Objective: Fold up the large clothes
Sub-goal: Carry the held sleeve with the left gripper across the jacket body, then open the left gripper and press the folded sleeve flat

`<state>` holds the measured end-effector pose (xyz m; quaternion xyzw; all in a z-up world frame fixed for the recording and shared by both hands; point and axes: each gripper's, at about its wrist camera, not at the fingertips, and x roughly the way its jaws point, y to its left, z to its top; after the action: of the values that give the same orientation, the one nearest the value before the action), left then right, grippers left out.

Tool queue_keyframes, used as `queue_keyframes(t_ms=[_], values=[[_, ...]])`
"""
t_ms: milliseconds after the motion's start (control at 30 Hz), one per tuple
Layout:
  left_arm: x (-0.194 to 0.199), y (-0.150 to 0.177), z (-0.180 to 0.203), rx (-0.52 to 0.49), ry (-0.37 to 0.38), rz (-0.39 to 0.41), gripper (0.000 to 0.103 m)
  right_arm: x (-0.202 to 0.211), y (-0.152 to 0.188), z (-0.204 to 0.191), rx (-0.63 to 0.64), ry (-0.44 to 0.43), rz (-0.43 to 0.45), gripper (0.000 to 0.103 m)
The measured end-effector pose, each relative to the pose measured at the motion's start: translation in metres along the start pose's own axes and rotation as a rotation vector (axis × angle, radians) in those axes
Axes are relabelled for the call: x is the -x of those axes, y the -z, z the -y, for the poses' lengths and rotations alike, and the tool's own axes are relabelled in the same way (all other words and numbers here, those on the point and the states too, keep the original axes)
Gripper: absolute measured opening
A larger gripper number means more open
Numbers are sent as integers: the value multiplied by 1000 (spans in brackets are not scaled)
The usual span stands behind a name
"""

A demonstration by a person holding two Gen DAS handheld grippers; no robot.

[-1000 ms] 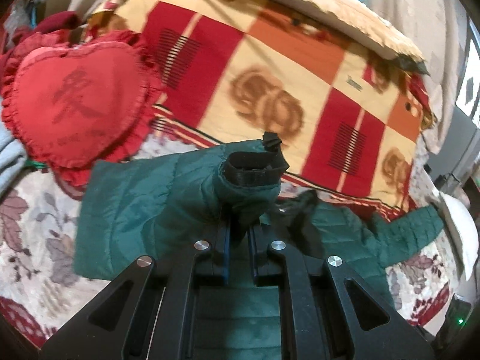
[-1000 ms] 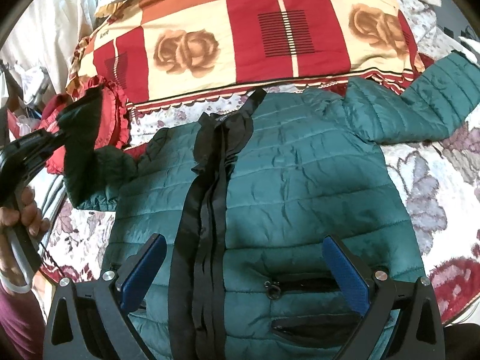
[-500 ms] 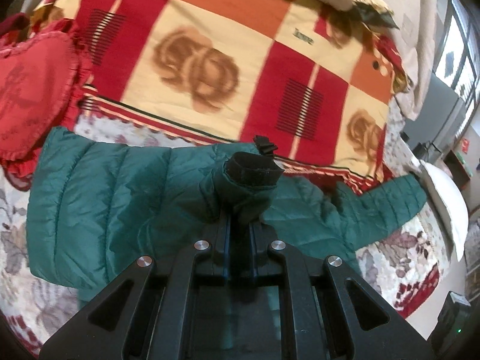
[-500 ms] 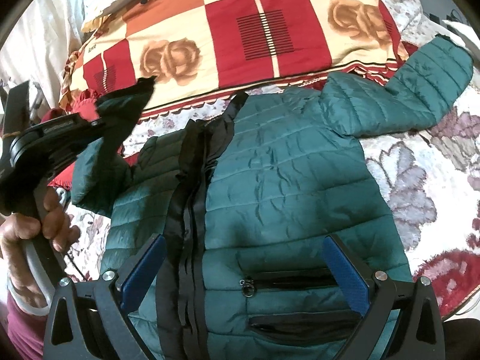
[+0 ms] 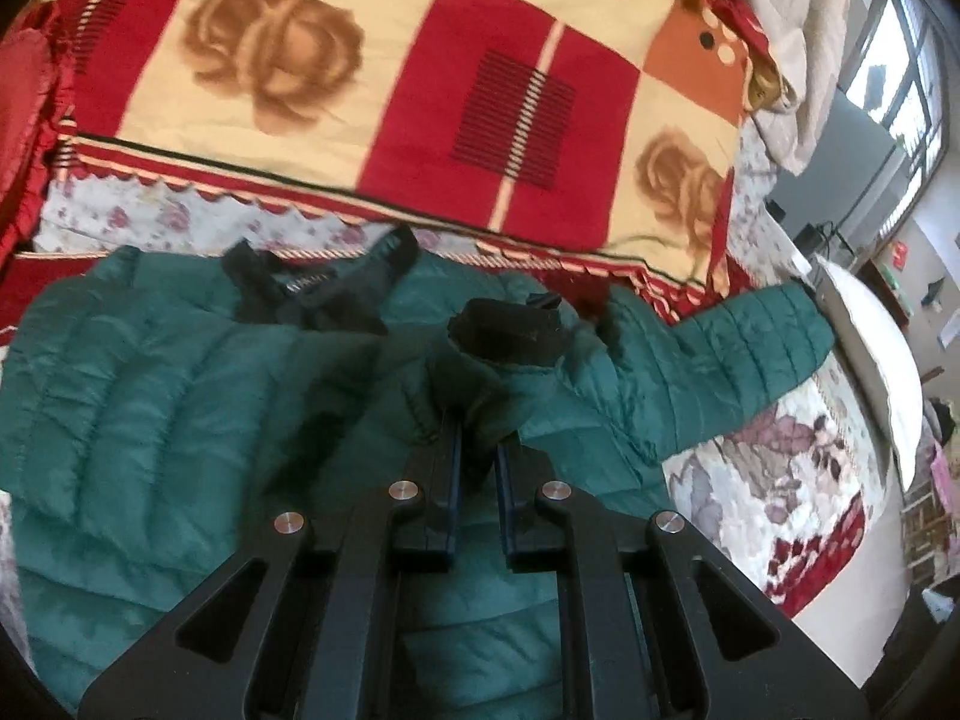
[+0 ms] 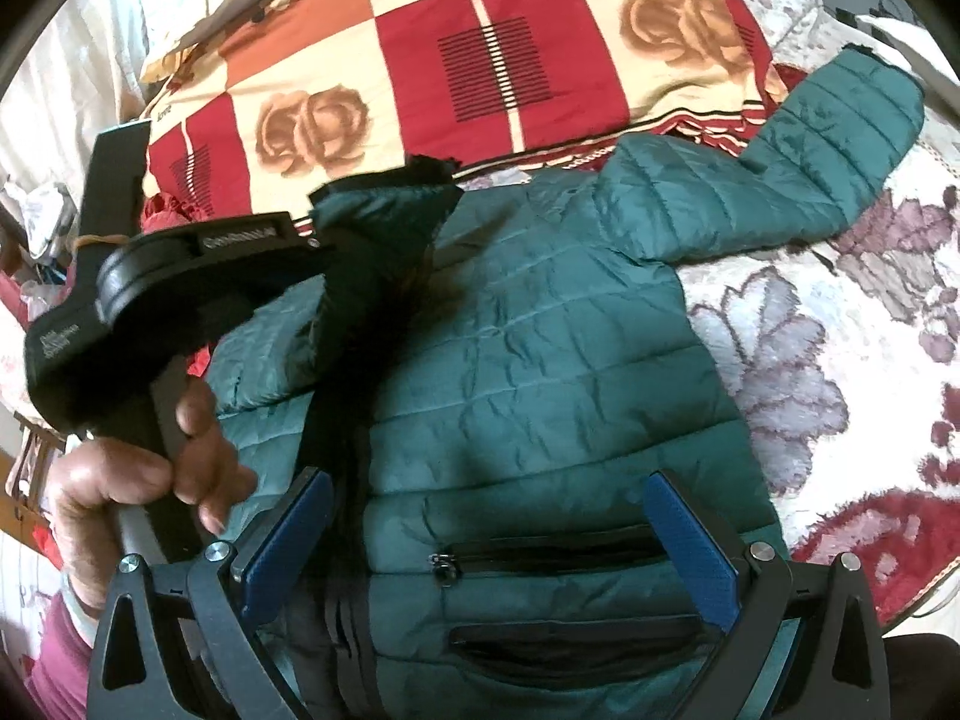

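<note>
left hand-held gripper (image 5: 479,450): clamped on the sleeve cuff (image 5: 507,336), held over jacket front | right hand-held gripper (image 6: 489,531): jaws wide, nothing gripped | green puffer jacket (image 6: 540,348): spread on bed (image 6: 840,312), collar at 12 o'clock

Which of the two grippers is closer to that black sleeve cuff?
Left. The left gripper is clamped just below the black cuff; the right gripper hangs open above the jacket's pocket.

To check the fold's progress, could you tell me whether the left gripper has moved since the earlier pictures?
Yes: the left gripper, clamping the sleeve cuff, has swung rightward over the jacket's zipper.
</note>
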<state>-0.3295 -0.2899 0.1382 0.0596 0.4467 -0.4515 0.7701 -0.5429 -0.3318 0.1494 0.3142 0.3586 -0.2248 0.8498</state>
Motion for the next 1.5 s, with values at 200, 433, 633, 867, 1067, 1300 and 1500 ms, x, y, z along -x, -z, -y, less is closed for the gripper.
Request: queue_keyframes(t_ms=[200, 433, 633, 867, 1067, 1300, 1500], values=[[-15, 7, -1, 11, 58, -24, 11, 0, 0, 5, -1, 20, -1, 103], [13, 9, -24, 96, 197, -15, 68, -1, -11, 0, -8, 14, 16, 103], [58, 17, -70, 157, 61, -7, 68, -19, -36, -15, 2, -49, -7, 103], [91, 37, -142, 231, -205, 69, 68, -88, -63, -21, -78, -100, -94, 100], [100, 40, -183, 284, -281, 77, 68, -130, -74, -24, -121, -200, -115, 36], [91, 29, -206, 338, -322, 88, 68, -110, -101, -38, 103, -4, 34, 15], [48, 24, -216, 332, -369, -20, 68, -145, -108, -8, 53, 72, -122, 30]])
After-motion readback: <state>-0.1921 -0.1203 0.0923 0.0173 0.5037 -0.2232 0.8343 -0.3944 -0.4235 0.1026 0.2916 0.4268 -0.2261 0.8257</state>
